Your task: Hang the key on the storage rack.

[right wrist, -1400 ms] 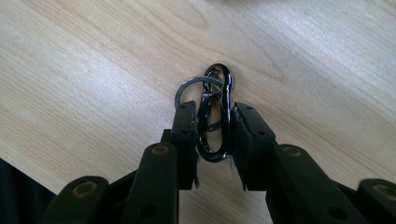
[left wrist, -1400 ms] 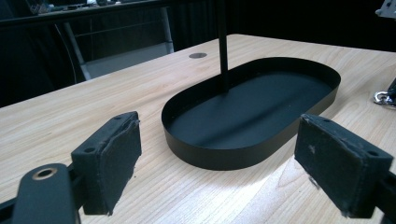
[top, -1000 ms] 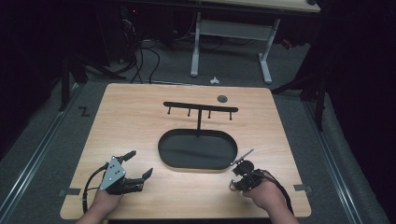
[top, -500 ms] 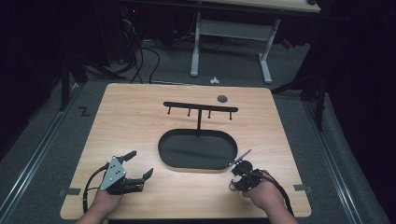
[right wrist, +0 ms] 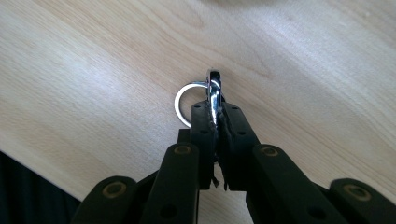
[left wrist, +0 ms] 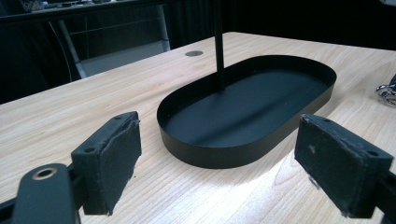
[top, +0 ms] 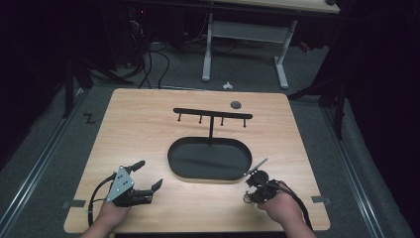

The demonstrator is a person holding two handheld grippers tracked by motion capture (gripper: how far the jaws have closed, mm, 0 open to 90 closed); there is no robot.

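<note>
A shiny metal clasp (right wrist: 214, 86) with a thin split ring (right wrist: 180, 105) on it is pinched between the pads of my right gripper (right wrist: 217, 116), just above the wooden tabletop. In the high view the right gripper (top: 249, 197) is at the front right of the table, beside the black oval tray (top: 171, 158). A black stand with a hooked crossbar (top: 213, 114) rises from the tray's far end. My left gripper (top: 151, 173) rests at the front left with its jaws wide apart. In its own view the left gripper (left wrist: 233, 158) holds nothing and faces the tray (left wrist: 210, 151).
A round cable hole (top: 236, 104) sits in the table's far right part. The stand's pole (left wrist: 217, 46) goes up inside the tray. Something shiny (left wrist: 386, 92) glints at the right edge of the left gripper view. Desk legs and cables lie on the floor beyond the table.
</note>
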